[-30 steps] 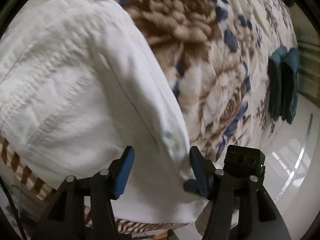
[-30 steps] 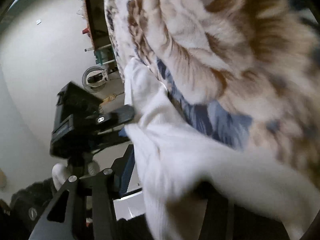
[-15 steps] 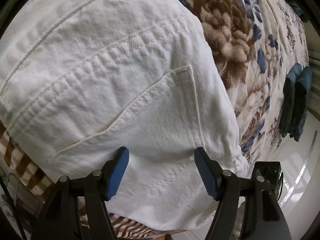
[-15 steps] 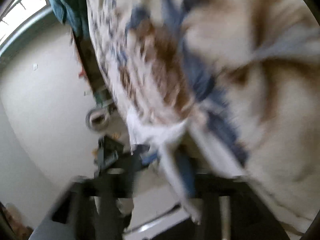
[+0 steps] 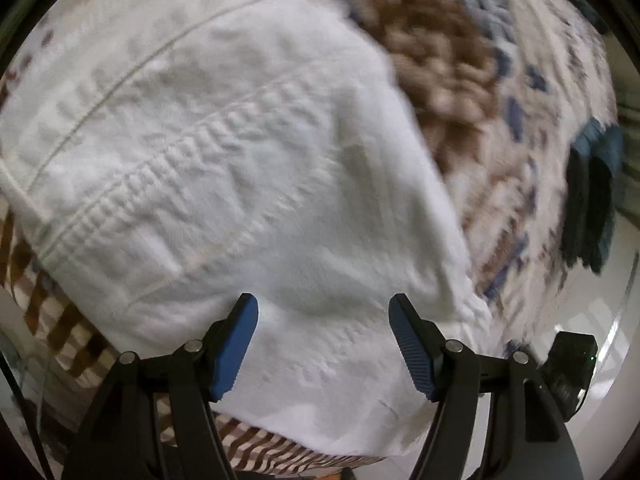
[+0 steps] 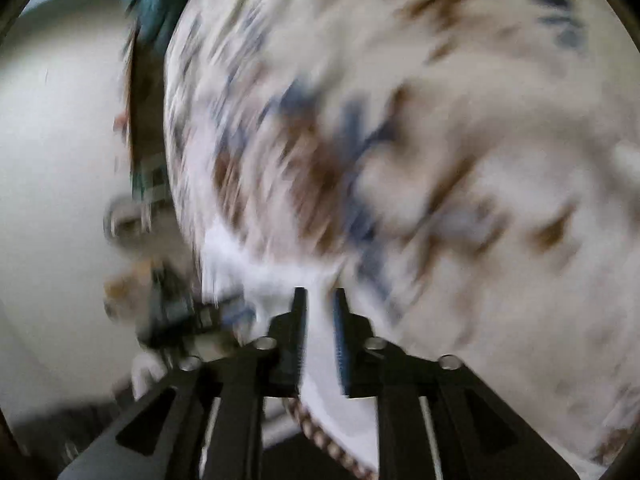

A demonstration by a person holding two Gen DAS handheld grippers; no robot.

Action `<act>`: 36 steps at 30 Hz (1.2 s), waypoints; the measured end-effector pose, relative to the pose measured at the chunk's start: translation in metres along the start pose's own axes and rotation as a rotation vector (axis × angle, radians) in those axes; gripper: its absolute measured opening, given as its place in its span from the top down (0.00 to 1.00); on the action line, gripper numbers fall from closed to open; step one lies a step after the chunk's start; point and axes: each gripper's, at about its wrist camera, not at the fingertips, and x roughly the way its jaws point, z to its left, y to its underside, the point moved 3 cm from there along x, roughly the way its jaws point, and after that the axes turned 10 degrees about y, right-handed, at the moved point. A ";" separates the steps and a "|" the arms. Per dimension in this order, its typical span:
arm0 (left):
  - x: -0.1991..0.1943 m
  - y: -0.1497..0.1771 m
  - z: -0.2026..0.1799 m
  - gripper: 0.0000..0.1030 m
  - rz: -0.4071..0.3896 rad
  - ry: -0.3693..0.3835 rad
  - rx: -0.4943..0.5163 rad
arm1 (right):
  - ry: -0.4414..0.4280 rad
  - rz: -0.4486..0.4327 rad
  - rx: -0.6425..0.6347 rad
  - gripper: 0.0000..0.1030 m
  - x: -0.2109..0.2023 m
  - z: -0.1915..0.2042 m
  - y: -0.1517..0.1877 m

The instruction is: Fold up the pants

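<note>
Floral blanket (image 5: pixel 452 80) covers the bed, and the white pants (image 5: pixel 224 168) lie on it by its near edge, over a brown striped border. Left claw (image 5: pixel 323 344) hovers wide apart above the pants, gripping nothing. Right claw (image 6: pixel 319 336), blurred, has just been closing to a narrow gap; white cloth shows between its jaws, but a grip cannot be told.

View: badly motion-blurred for me.
Right gripper (image 6: pixel 319 300): my jaws stand narrowly apart and have just been closing; white cloth shows in the gap, grip unclear.
Pants (image 6: pixel 256 264): white fabric at the bed's near edge, just ahead of my fingers.
Floral blanket (image 6: pixel 440 140): fills the upper right.
Teal cloth (image 6: pixel 148 4): at the far top-left edge.
</note>
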 end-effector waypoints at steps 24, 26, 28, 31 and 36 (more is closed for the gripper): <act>-0.087 -0.065 0.066 0.26 -0.254 -0.124 0.068 | 0.051 -0.015 0.684 0.38 0.168 0.051 0.172; -0.087 -0.063 0.067 0.26 -0.271 -0.111 0.065 | 0.005 0.011 0.774 0.38 0.184 0.043 0.185; -0.093 -0.057 0.067 0.26 -0.286 -0.088 0.048 | 0.001 0.013 0.823 0.38 0.188 0.036 0.189; -0.116 -0.042 0.064 0.26 -0.334 -0.049 0.034 | -0.017 -0.023 0.850 0.38 0.193 0.035 0.190; -0.104 -0.050 0.078 0.26 -0.284 -0.097 0.053 | -0.012 -0.056 0.858 0.39 0.197 0.037 0.183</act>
